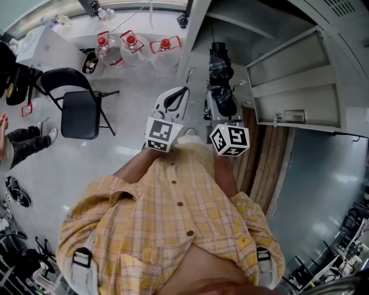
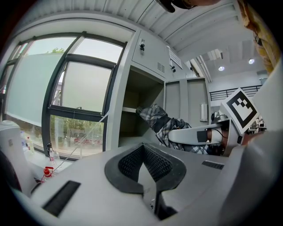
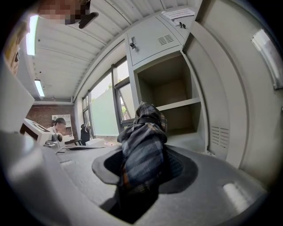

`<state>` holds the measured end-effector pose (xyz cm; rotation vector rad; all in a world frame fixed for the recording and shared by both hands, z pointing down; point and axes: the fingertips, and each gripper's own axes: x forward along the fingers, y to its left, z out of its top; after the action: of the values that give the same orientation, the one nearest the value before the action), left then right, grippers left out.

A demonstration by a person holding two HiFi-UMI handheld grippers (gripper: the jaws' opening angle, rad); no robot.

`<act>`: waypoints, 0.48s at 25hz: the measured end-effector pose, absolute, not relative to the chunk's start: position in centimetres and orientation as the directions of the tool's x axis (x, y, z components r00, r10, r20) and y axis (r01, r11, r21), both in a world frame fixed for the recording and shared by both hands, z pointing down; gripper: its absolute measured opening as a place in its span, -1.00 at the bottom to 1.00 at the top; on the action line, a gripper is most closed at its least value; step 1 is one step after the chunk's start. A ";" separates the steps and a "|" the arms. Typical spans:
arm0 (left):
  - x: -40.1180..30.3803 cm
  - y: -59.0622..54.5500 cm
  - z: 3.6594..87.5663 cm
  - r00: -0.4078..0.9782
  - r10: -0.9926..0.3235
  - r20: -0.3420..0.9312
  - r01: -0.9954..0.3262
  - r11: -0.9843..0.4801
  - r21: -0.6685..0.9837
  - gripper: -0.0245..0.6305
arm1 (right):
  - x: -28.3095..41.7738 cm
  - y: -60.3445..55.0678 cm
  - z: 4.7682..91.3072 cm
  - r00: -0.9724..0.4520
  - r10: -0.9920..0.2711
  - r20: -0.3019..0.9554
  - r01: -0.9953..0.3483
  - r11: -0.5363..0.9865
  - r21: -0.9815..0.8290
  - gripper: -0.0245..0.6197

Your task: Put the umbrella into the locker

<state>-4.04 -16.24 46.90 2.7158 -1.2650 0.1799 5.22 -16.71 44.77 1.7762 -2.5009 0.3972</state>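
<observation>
Plaid folded umbrella (image 3: 142, 150) clamped in the right gripper (image 3: 143, 165), its tip pointing toward the open locker (image 3: 166, 90).
1 shelf (image 3: 179, 105) splits the compartment, with bare room above and below; 1 door (image 1: 294, 86) stands wide open. Left gripper (image 2: 146, 165) has its jaws together, empty. On the floor to the left are 1 chair (image 1: 81, 112) and 3 red-capped bottles (image 1: 131, 41).

No words or numbers can be read here. The left marker cube (image 1: 160, 134) and the right marker cube (image 1: 230, 140) show only black and white squares — no letters. A white paper sheet (image 3: 179, 13) sits high on the locker (image 3: 168, 92), but its print is too small to read. A little label (image 1: 294, 115) on the open locker door (image 1: 288, 63) is too blurry as well — nothing on it can be made out.
</observation>
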 end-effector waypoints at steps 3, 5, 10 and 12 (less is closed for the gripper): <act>-3.1 -17.1 46.8 0.624 -0.762 0.171 -0.779 -0.623 0.070 -0.91 | 6.4 -17.8 44.9 -0.353 -0.916 0.190 -0.930 0.321 -0.181 -0.34; -2.6 -17.6 46.5 0.613 -0.772 0.169 -0.789 -0.611 0.066 -0.91 | 7.2 -18.7 44.7 -0.360 -0.914 0.188 -0.927 0.328 -0.185 -0.34; -1.4 -18.5 46.7 0.582 -0.793 0.181 -0.811 -0.582 0.061 -0.91 | 8.4 -20.1 44.7 -0.391 -0.901 0.185 -0.914 0.358 -0.191 -0.34; -0.7 -18.8 46.7 0.575 -0.797 0.183 -0.815 -0.577 0.053 -0.91 | 9.0 -20.4 44.9 -0.402 -0.896 0.187 -0.909 0.367 -0.198 -0.34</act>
<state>-0.68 -18.76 46.69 2.6700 -1.3739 0.2107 8.95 -20.43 44.93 1.6906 -2.5577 0.4186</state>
